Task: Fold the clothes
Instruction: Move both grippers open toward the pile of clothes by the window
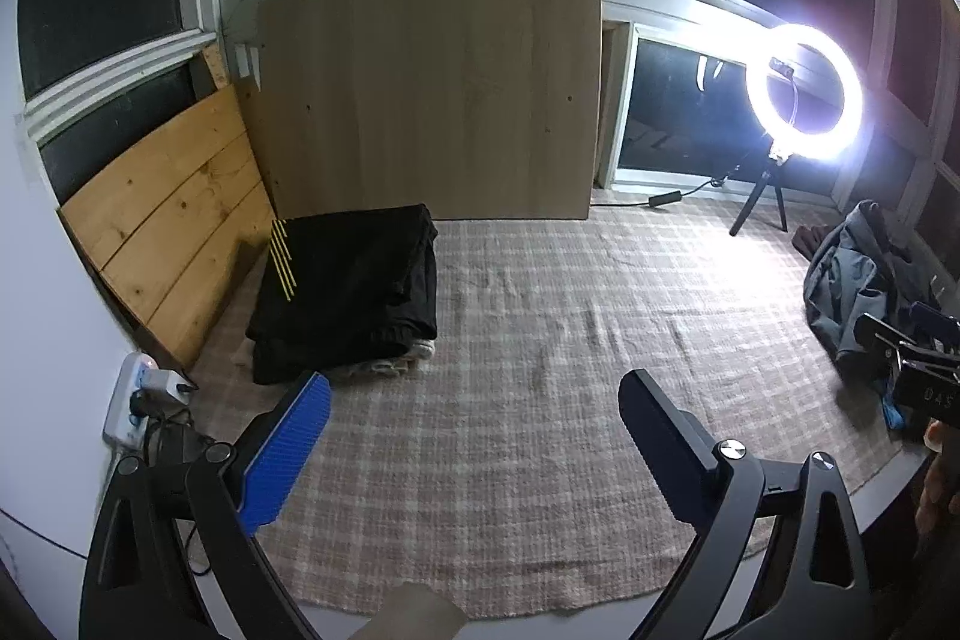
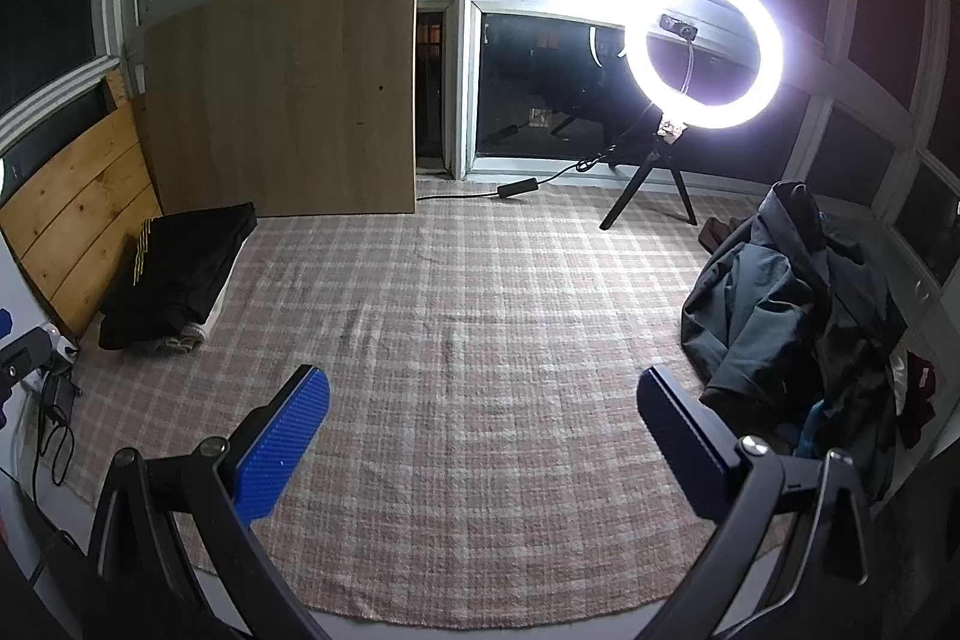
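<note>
Checked cloth (image 1: 540, 340): pink and white, spread flat over the work surface, lightly creased toward the middle; its near edge is seen in both views.

Board (image 1: 432, 94): pale wood panel, stood upright against the window frame at the far edge of the cloth. A panel of 3 pine planks (image 1: 174, 220) is leaned at the left, beside it.

Pile of unfolded clothes (image 2: 792, 304): grey-blue and dark garments, heaped loosely at the right edge of the cloth; a dark red item is partly seen behind it.

Stack of folded clothes (image 1: 354, 292): black garments, topmost marked with 4 yellow stripes, set at the far left corner of the cloth against the planks; a pale item is seen at the bottom of the stack.

Ring light (image 2: 705, 49): lit, mounted on a small black tripod at the far right of the cloth, cable trailed to the left.

Left gripper (image 1: 474, 418): held above the near part of the cloth, fingers spread wide, nothing between them; 1 blue ribbed pad (image 1: 288, 454) is shown.

Right gripper (image 2: 483, 424): held likewise above the cloth, fingers spread wide, nothing held.

Power strip (image 1: 135, 400): white, at the left edge, with a charger plugged in.
</note>
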The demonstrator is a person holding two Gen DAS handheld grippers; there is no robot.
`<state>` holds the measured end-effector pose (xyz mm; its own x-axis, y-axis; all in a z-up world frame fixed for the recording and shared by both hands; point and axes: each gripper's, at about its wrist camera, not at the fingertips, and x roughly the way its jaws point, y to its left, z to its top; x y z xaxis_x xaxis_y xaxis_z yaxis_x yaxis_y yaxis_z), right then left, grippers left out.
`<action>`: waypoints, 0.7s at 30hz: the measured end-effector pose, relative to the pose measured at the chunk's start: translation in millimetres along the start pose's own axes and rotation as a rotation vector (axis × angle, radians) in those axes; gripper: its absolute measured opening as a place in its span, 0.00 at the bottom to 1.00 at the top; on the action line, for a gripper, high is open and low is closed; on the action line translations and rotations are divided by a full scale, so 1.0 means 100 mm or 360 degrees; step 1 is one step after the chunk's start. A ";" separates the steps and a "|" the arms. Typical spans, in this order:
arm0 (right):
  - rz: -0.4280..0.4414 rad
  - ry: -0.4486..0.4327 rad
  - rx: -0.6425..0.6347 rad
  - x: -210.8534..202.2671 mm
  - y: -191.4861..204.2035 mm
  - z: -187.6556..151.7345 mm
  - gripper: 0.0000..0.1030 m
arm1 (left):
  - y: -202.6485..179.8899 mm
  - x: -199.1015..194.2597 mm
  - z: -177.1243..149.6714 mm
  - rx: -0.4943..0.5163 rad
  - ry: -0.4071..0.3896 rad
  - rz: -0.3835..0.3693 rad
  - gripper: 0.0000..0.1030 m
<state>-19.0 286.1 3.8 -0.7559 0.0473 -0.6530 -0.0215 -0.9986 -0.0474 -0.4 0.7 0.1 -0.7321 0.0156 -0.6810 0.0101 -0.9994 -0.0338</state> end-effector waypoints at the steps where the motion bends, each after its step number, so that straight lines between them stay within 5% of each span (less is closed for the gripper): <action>1: 0.0002 0.0004 0.0000 0.00 0.00 0.00 1.00 | -0.01 0.00 0.00 0.0004 -0.0002 -0.0001 0.94; 21: 0.0006 0.0016 0.0018 0.01 -0.04 -0.02 1.00 | -0.10 0.06 0.05 0.0057 -0.0025 -0.0009 0.94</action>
<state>-18.9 290.3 1.9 -0.7496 0.0438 -0.6605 -0.0262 -0.9990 -0.0365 -8.6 10.7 0.2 -0.7425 0.0213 -0.6695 -0.0184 -0.9998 -0.0114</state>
